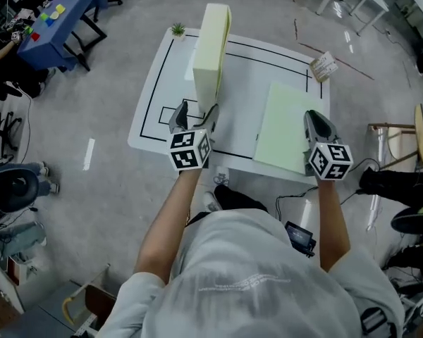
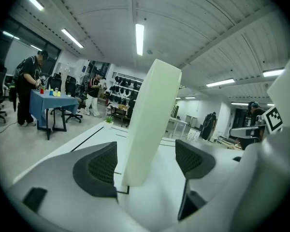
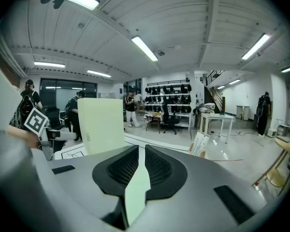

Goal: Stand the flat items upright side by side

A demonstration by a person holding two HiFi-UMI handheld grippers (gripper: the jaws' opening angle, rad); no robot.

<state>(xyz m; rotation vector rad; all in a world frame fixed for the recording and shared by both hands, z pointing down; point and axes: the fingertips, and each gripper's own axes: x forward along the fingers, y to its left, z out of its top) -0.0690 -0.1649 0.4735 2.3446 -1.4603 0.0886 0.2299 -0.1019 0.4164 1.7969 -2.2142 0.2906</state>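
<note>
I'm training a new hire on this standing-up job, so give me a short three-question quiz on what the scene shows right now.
1. True or false: the left gripper is clamped tight on the upright block.
2. What does the right gripper grip? A) the small plant B) the flat green board C) nothing
3. Fill in: the upright block stands on the white ____.

Key
1. False: its jaws stand apart on either side of the block, with the pads clear of it.
2. B: the jaws are closed on the board's near edge.
3. table
</note>
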